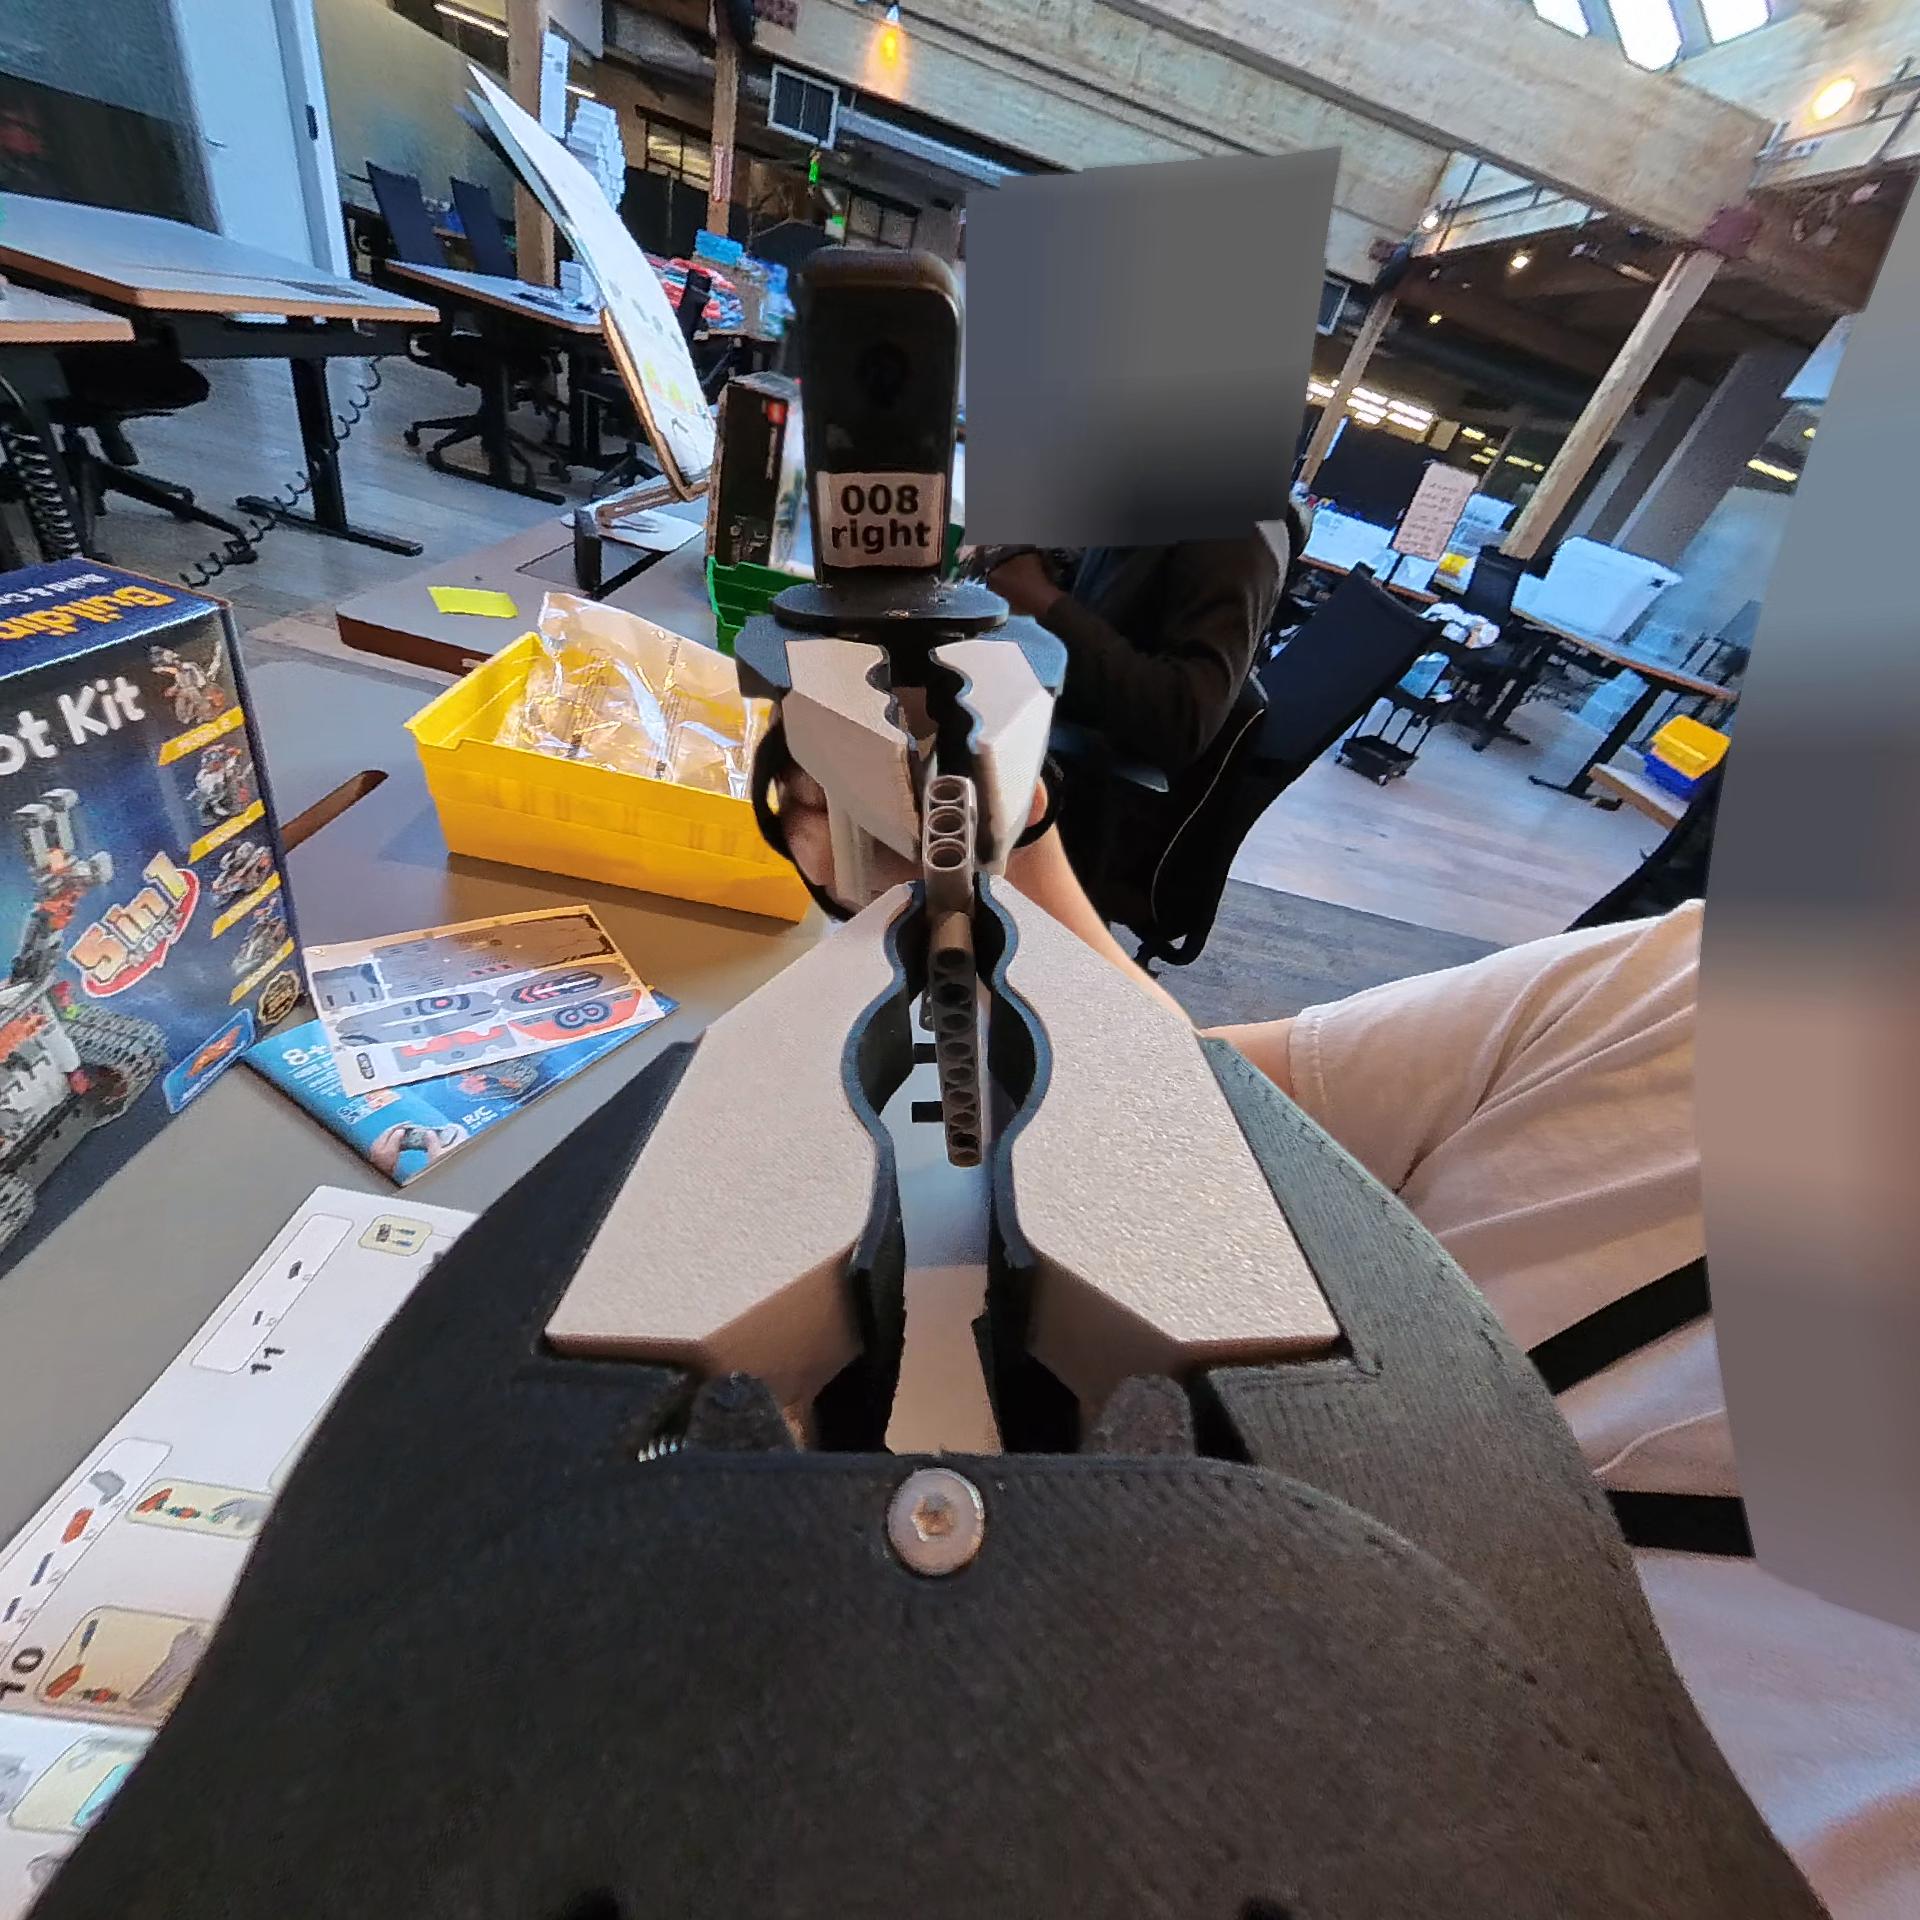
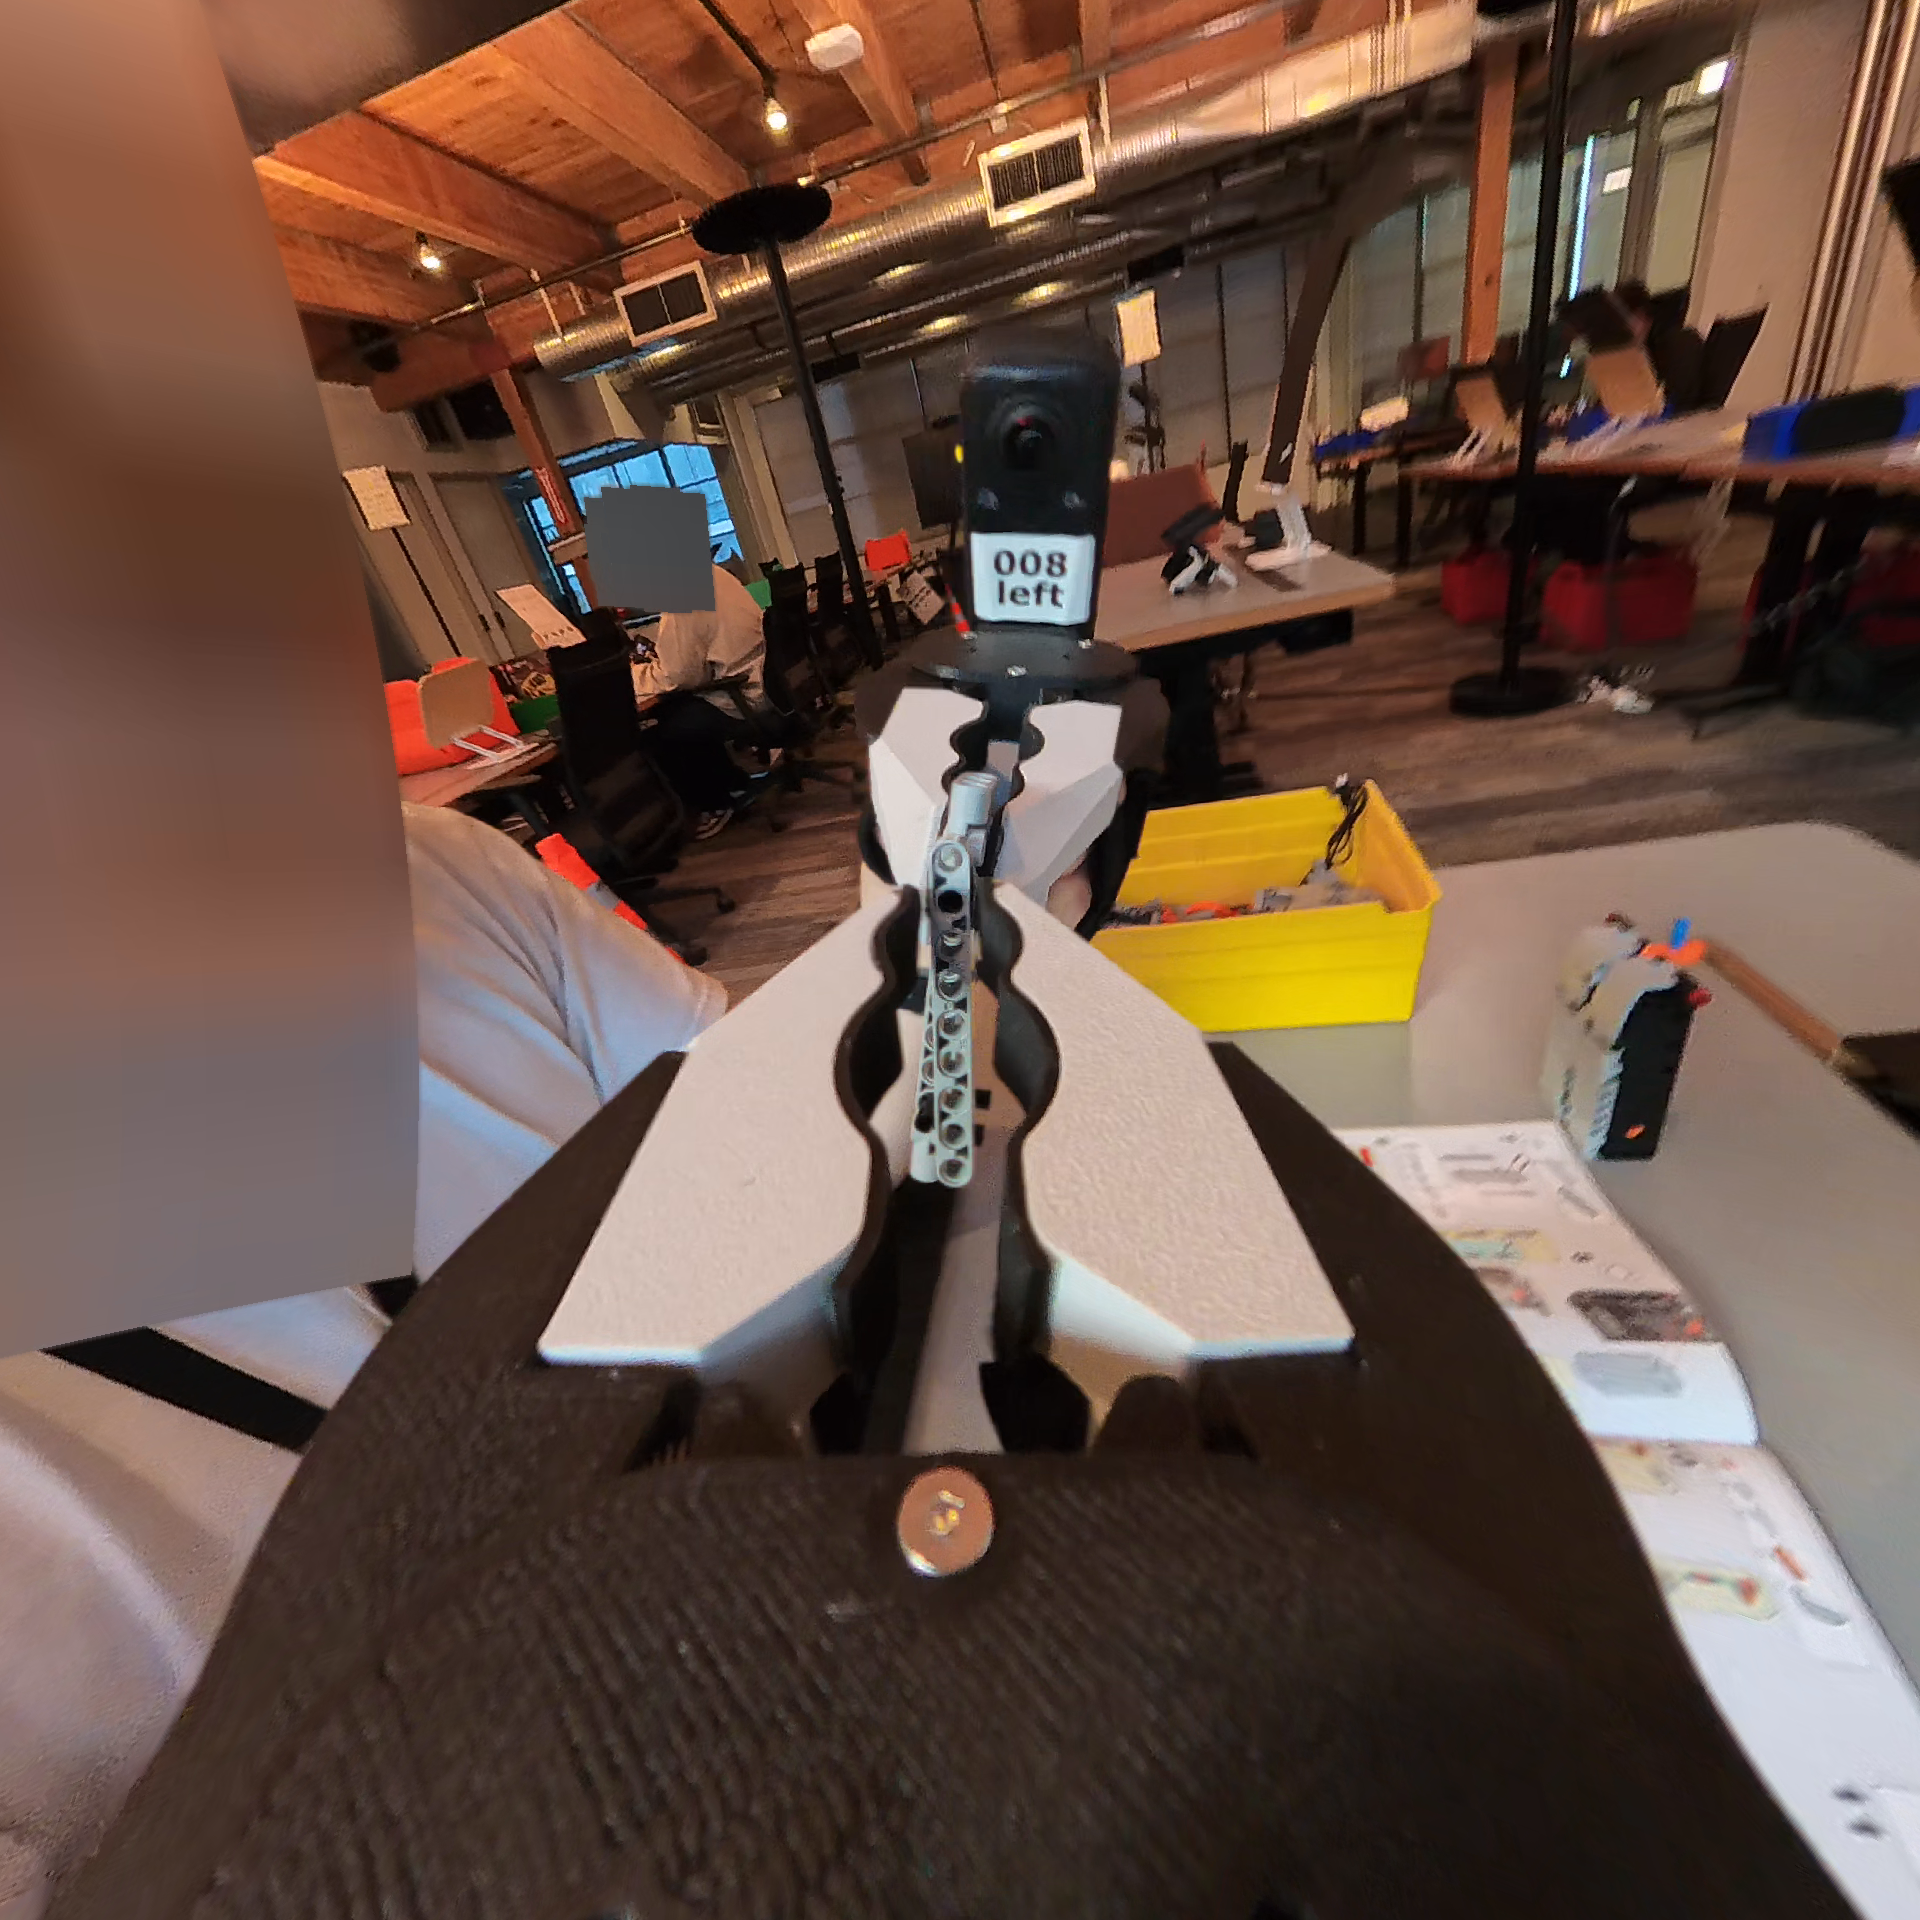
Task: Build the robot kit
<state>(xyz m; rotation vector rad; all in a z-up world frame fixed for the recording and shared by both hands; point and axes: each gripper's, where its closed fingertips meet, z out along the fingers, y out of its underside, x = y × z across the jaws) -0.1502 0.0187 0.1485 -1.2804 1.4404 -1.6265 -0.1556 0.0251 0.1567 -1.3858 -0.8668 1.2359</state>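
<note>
My left gripper (image 1: 945,899) is shut on a dark grey perforated beam (image 1: 956,1039) that lies along its jaws and sticks out past the tips. My right gripper (image 2: 956,899) is shut on a light grey perforated beam (image 2: 945,1049) held the same way. The two grippers face each other tip to tip above the table edge. The right gripper (image 1: 940,790) shows opposite in the left wrist view, and the left gripper (image 2: 982,810) shows opposite in the right wrist view. The two beam ends meet or overlap between the tips; I cannot tell whether they are joined.
On the grey table (image 1: 312,1143) are a yellow bin of plastic bags (image 1: 582,800), a kit box (image 1: 114,883), a sticker sheet on a booklet (image 1: 468,997) and instruction pages (image 1: 208,1403). A yellow parts bin (image 2: 1278,966) and a part-built model (image 2: 1621,1039) stand to the right. Only a small space, under 4 cm, lies between the two pairs of fingers.
</note>
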